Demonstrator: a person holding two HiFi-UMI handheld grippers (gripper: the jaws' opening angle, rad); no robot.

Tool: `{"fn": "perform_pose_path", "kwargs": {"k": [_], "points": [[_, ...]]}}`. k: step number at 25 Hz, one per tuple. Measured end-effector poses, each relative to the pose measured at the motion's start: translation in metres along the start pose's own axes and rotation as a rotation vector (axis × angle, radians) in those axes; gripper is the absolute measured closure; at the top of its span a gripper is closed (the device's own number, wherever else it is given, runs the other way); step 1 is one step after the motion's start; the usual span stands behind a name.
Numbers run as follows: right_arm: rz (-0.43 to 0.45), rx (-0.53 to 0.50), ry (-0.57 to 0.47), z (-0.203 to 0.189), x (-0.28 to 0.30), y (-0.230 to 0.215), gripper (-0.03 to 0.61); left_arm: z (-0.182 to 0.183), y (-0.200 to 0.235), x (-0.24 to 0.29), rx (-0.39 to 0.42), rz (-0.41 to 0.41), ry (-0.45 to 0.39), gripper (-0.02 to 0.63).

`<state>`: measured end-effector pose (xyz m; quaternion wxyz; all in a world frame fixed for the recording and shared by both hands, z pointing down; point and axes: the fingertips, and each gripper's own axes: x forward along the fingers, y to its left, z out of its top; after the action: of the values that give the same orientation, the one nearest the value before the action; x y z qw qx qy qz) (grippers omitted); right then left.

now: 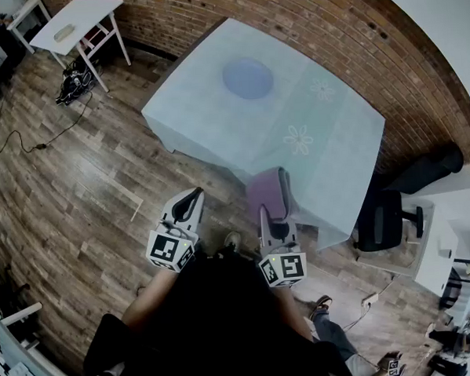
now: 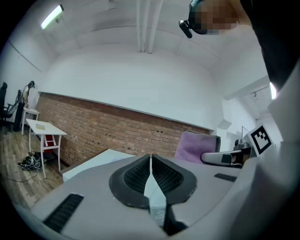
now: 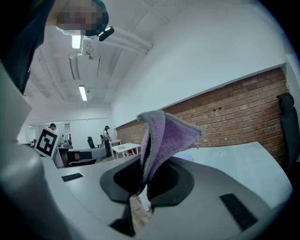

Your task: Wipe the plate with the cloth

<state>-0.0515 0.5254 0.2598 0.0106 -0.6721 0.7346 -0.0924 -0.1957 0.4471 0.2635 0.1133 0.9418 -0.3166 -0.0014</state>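
Plate [image 1: 247,77] blue, round, flat on the far part of the bench [image 1: 208,122], alone there and well apart from both grippers; bench covered in a pale blue-green cloth cover with two white flower prints [image 1: 298,139] toward its right side; nothing else seen on it.

Left gripper [image 1: 193,193] held out over the wooden floor [image 1: 78,184], short of the bench's near edge; in the left gripper view its fingers [image 2: 136,176] meet along a thin seam, closed right up, nothing between them; it points about level toward the brick wall [image 2: 117,126].

Right gripper [image 1: 277,217] just right of the left one, at the near edge of the bench; its fingers [image 3: 164,180] are pressed onto the cloth [image 3: 164,136], purple, soft and folded; the fold stands up out of the grip in a peak and flops to the right; in the head view the cloth [image 1: 268,189] hangs at the finger ends, against the bench edge; whether it touches the bench cannot be told.

Marker cube on each gripper close to the person's body [image 1: 226,317]; person stands back from the bench, dark sleeves.

Surroundings: small white table [image 1: 81,22] at the far left by the wall; black office chair [image 1: 386,215] to the right of the bench.
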Motion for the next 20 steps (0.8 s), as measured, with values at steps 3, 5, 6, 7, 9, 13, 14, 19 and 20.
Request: {"fn": "perform_pose_path", "kwargs": {"k": [3, 5, 6, 7, 9, 13, 14, 19, 20], "points": [[-0.004, 0.0, 0.002, -0.001, 0.001, -0.001, 0.505, 0.0, 0.0, 0.002, 0.004, 0.0, -0.004, 0.571], [-0.004, -0.002, 0.005, -0.001, 0.001, -0.001, 0.506, -0.001, 0.0, 0.003, 0.007, -0.005, -0.009, 0.571], [-0.004, -0.003, 0.005, -0.001, 0.001, 0.0, 0.506, -0.001, 0.0, 0.003, 0.007, -0.007, -0.009, 0.571], [-0.004, -0.005, 0.004, -0.001, 0.002, 0.0, 0.506, 0.0, 0.001, 0.003, 0.006, -0.007, -0.01, 0.571], [-0.005, -0.008, 0.005, 0.001, 0.004, 0.0, 0.506, 0.001, 0.002, 0.004, 0.003, -0.007, -0.01, 0.571], [-0.016, 0.003, 0.005, 0.001, 0.005, 0.002, 0.508, 0.002, 0.004, 0.001, 0.003, -0.013, -0.016, 0.571], [-0.02, 0.015, 0.001, 0.001, 0.004, 0.002, 0.508, 0.003, 0.005, 0.0, 0.002, -0.014, -0.017, 0.571], [-0.023, 0.014, -0.009, 0.003, 0.011, 0.015, 0.506, 0.006, 0.015, -0.011, -0.004, -0.025, -0.011, 0.571], [-0.026, 0.009, -0.009, 0.004, 0.012, 0.019, 0.506, 0.006, 0.017, -0.014, -0.003, -0.03, -0.012, 0.571]]}}
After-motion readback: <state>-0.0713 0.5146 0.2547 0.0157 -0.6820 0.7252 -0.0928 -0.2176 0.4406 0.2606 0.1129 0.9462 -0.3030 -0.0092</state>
